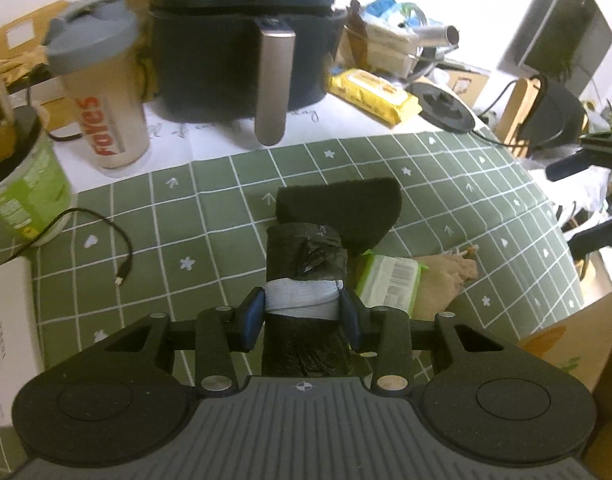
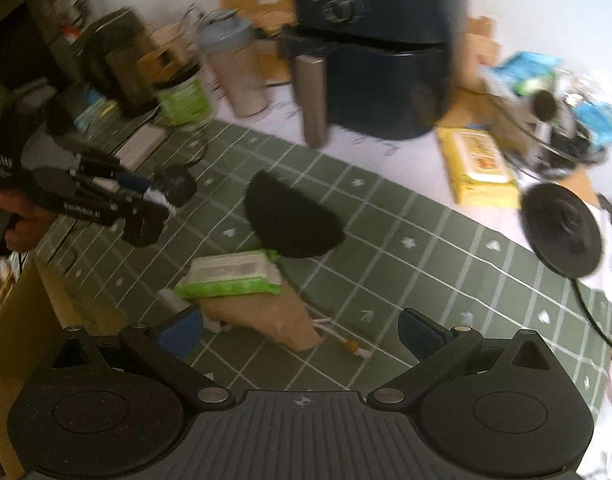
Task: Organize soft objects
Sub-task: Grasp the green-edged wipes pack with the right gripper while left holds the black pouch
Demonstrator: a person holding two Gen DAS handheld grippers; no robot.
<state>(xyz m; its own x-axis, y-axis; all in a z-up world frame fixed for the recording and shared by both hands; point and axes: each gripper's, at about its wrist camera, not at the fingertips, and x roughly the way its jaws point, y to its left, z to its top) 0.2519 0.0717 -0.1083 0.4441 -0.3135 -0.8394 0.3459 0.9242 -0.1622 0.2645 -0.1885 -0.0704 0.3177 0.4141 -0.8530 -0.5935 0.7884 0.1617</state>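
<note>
My left gripper (image 1: 302, 308) is shut on a black roll (image 1: 306, 264) wrapped with a pale grey band, held above the green checked cloth (image 1: 210, 216). The right wrist view shows that same gripper (image 2: 162, 200) at the left, in a person's hand, with the roll (image 2: 176, 186) at its tip. A black half-round pad (image 2: 290, 220) lies flat on the cloth. In front of it a green wipes pack (image 2: 230, 276) rests on a tan drawstring pouch (image 2: 266, 316). My right gripper (image 2: 302, 332) is open over the pouch's near end, holding nothing.
A dark air fryer (image 1: 246, 36) stands at the back, with a shaker bottle (image 1: 102, 92) and a green tub (image 1: 26, 184) to its left. A yellow wipes pack (image 1: 374, 96) and round black base (image 1: 446, 108) lie to its right. A cardboard box (image 2: 22, 320) sits off the table's left edge.
</note>
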